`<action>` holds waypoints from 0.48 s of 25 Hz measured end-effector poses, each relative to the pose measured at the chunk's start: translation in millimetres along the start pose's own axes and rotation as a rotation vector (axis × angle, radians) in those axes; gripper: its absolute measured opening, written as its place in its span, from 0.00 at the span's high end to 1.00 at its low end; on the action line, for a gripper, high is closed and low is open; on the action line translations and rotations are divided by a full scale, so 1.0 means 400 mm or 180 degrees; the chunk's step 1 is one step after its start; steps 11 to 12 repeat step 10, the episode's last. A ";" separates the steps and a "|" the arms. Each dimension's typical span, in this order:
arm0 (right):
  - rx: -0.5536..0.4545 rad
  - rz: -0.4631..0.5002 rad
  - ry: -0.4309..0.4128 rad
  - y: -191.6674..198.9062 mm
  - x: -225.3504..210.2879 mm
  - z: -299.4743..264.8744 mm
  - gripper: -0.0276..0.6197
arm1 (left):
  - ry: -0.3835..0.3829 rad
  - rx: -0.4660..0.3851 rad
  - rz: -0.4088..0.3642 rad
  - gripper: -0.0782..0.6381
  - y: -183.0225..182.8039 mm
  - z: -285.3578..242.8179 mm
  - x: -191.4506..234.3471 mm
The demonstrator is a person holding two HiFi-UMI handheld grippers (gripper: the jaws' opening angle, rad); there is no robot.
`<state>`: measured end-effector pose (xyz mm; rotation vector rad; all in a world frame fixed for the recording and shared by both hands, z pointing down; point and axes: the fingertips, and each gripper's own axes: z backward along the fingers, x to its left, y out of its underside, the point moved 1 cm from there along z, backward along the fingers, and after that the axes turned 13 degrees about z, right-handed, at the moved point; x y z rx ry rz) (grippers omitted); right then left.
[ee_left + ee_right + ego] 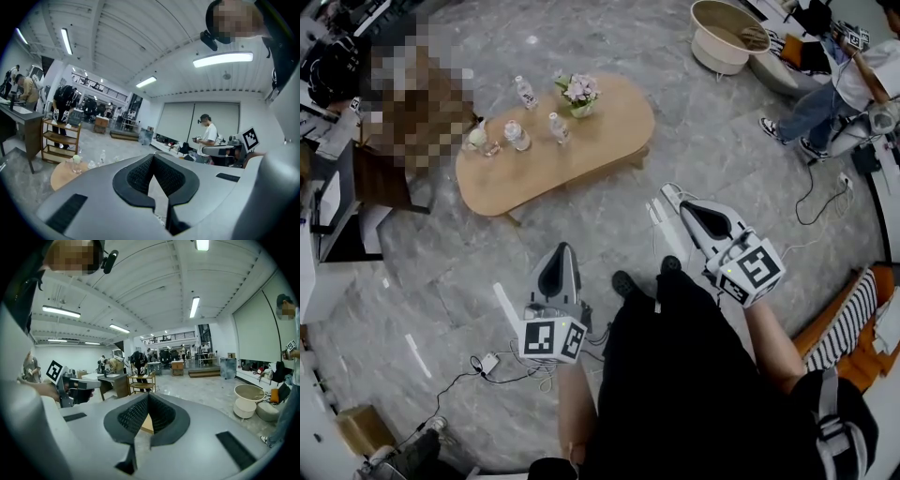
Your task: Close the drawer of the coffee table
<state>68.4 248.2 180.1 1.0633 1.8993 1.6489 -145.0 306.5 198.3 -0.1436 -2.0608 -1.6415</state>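
The oval wooden coffee table [600, 141] stands on the grey stone floor ahead of me, with a flower pot [580, 94] and several small bottles [517, 134] on top. No drawer shows in the head view. My left gripper [501, 292] and my right gripper [656, 208] are held in the air short of the table, both shut and empty. In the left gripper view the shut gripper [154, 158] has the table's end [58, 174] off to its left. In the right gripper view a strip of wood [146, 425] shows behind the shut gripper [147, 395].
Cables and a plug block [487, 364] lie on the floor by my feet. A white round basket [724, 37] and a seated person [830, 94] are at the far right. A dark shelf unit [342, 211] stands left, a striped cushion [853, 319] right.
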 end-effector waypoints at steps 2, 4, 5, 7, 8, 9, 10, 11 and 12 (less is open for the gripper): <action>-0.0003 -0.0014 0.0027 0.007 -0.005 0.006 0.94 | -0.0022 0.0008 -0.0011 0.87 0.001 0.000 -0.003; -0.0013 -0.0017 0.0061 0.015 -0.014 0.013 0.94 | -0.0044 0.0010 -0.0021 0.87 0.005 -0.003 -0.004; -0.0018 -0.0012 0.0072 0.016 -0.018 0.015 0.94 | -0.0057 0.0013 -0.0024 0.87 0.007 -0.003 -0.004; -0.0013 -0.0003 0.0088 0.014 -0.021 0.013 0.94 | -0.0070 0.0027 -0.0037 0.87 0.005 -0.003 0.000; -0.0004 -0.0002 0.0094 0.012 -0.021 0.012 0.94 | -0.0072 0.0037 -0.0044 0.87 0.003 -0.003 0.003; 0.0007 -0.0003 0.0100 0.009 -0.021 0.010 0.94 | -0.0074 0.0048 -0.0048 0.87 0.000 -0.003 0.005; 0.0018 -0.0004 0.0104 0.006 -0.020 0.008 0.94 | -0.0076 0.0058 -0.0051 0.87 -0.002 -0.003 0.008; 0.0018 -0.0004 0.0104 0.006 -0.020 0.008 0.94 | -0.0076 0.0058 -0.0051 0.87 -0.002 -0.003 0.008; 0.0018 -0.0004 0.0104 0.006 -0.020 0.008 0.94 | -0.0076 0.0058 -0.0051 0.87 -0.002 -0.003 0.008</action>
